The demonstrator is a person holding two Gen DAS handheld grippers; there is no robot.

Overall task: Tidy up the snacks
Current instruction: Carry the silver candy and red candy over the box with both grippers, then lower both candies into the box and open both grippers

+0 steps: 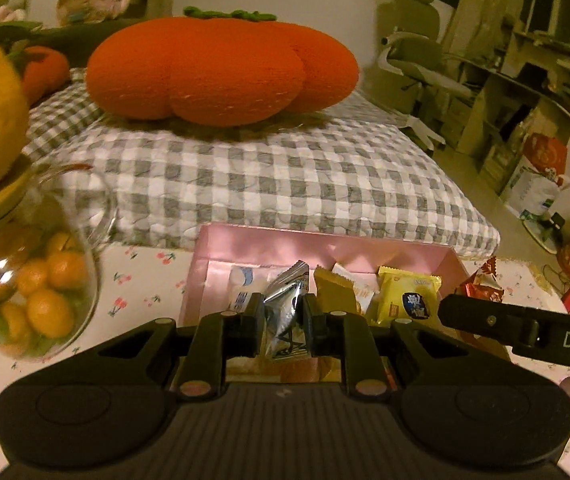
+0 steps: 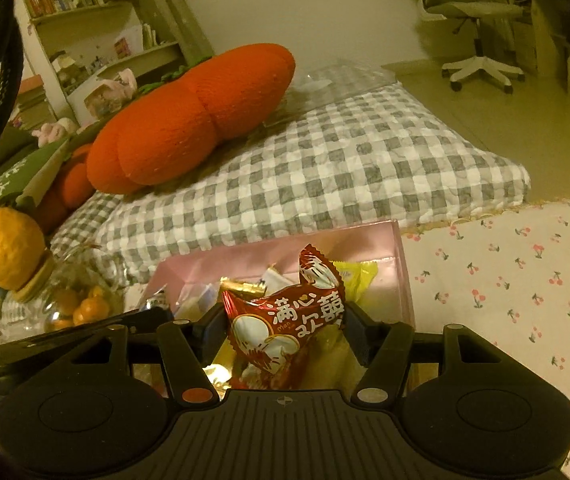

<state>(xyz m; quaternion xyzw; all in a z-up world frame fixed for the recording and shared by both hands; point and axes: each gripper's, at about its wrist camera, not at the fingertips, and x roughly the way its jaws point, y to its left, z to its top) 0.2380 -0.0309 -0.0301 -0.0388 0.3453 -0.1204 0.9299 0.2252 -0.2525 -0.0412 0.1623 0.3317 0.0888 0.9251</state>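
A: Item one, nearest me: left gripper [image 1: 283,316], jaws narrow, pinched on a silver packet [image 1: 287,312] that stands upright between the pads.

B: And your other hand?

A: Item two: right gripper [image 2: 285,330], jaws about half wide, clamped on a puffy red packet [image 2: 285,328]. In the left view its finger shows at 3 o'clock.

B: Destination?

A: Item three, just beyond both at 12 o'clock: pink box [image 1: 325,246], already holding a yellow packet [image 1: 407,294] and others. I judge both snacks hang over its near edge.

B: How will you drop them well?

A: Carry each past the near wall, lower it, then open one hand at a time so the packets don't collide.

B: Farther out?

A: Glass jar of small oranges [image 1: 41,292] at 9 o'clock; checked mattress [image 1: 285,176] and orange pumpkin cushion [image 1: 221,68] beyond.
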